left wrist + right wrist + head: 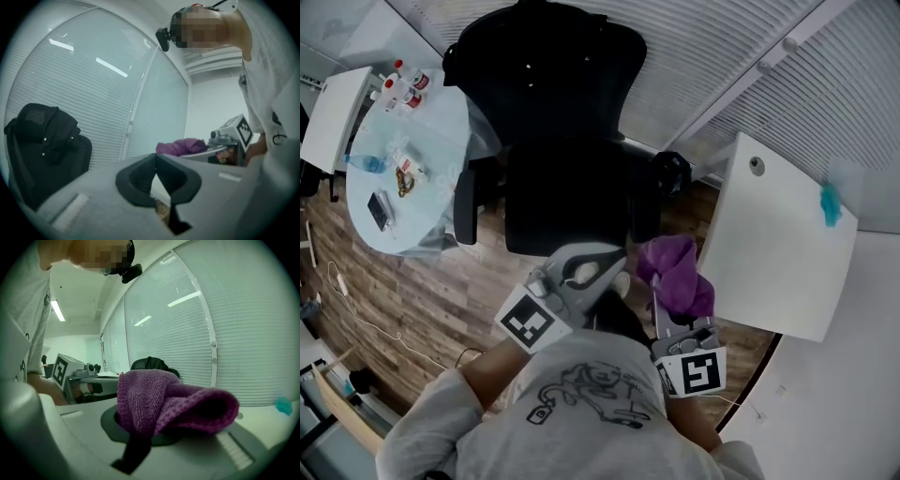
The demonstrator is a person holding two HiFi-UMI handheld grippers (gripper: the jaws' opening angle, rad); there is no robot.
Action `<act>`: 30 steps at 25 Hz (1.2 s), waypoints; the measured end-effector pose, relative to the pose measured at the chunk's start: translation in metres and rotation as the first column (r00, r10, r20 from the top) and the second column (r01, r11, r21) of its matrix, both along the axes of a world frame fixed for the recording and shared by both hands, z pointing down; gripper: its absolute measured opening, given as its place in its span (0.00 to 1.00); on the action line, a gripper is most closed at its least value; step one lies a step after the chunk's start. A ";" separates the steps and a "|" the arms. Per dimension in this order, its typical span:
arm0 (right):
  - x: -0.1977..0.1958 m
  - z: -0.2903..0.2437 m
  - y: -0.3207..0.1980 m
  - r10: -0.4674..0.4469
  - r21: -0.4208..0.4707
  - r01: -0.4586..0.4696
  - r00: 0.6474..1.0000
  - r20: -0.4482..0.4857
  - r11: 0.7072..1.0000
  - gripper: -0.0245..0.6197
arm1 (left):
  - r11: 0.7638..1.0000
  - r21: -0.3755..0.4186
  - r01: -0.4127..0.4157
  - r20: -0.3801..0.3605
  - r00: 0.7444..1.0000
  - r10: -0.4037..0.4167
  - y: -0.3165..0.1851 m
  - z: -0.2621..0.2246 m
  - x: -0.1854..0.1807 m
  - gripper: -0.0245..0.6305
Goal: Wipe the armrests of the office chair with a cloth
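Note:
The black office chair [553, 141] stands in front of me, seat towards me, with its left armrest [465, 202] at the seat's side; it also shows as the chair [47, 150] and, farther off, the chair [152, 365]. My right gripper [667, 292] is shut on a purple cloth [675, 272], held level with the seat's right front corner and apart from it. The cloth [168, 404] bunches over the right gripper [145, 423] and hides its fingertips. My left gripper [617, 261] hangs just before the seat's front edge. That left gripper [155, 159] is shut and holds nothing.
A white desk [778, 244] with a small teal item [831, 203] stands at the right, close to the cloth. A round glass table [431, 150] at the left carries bottles [401, 86] and a phone [380, 211]. Window blinds run behind the chair. A cable lies on the wooden floor.

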State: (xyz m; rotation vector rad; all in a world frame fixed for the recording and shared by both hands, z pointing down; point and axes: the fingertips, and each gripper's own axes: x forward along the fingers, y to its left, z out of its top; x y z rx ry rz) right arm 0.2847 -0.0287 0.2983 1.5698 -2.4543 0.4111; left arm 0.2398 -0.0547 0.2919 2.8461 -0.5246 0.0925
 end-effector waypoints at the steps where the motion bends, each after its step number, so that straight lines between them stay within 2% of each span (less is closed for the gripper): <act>1: 0.001 0.005 -0.003 -0.001 -0.004 0.001 1.000 -0.001 1.000 0.09 | 1.000 -0.007 0.003 -0.003 1.000 -0.003 -0.003 0.004 0.000 0.04; 7: 0.011 0.051 -0.016 -0.015 -0.032 0.014 0.999 -0.036 0.999 0.09 | 1.000 0.011 -0.006 0.020 1.000 0.006 -0.013 0.045 0.009 0.04; 17: 0.030 0.175 -0.034 -0.071 -0.174 0.048 0.989 -0.131 0.984 0.09 | 0.999 0.046 -0.028 0.064 0.998 0.025 -0.029 0.145 0.022 0.04; 20: 0.036 0.207 -0.042 -0.088 -0.209 0.056 0.985 -0.148 0.976 0.09 | 1.000 0.020 -0.012 0.071 0.997 0.011 -0.037 0.174 0.027 0.04; 24: 0.040 0.247 -0.051 -0.102 -0.267 0.058 0.983 -0.153 0.962 0.09 | 0.999 0.022 -0.041 0.108 0.993 0.038 -0.040 0.212 0.036 0.04; 30: 0.040 0.303 -0.061 -0.142 -0.353 0.079 0.977 -0.156 0.932 0.09 | 0.999 -0.007 -0.036 0.137 0.990 0.037 -0.049 0.253 0.043 0.04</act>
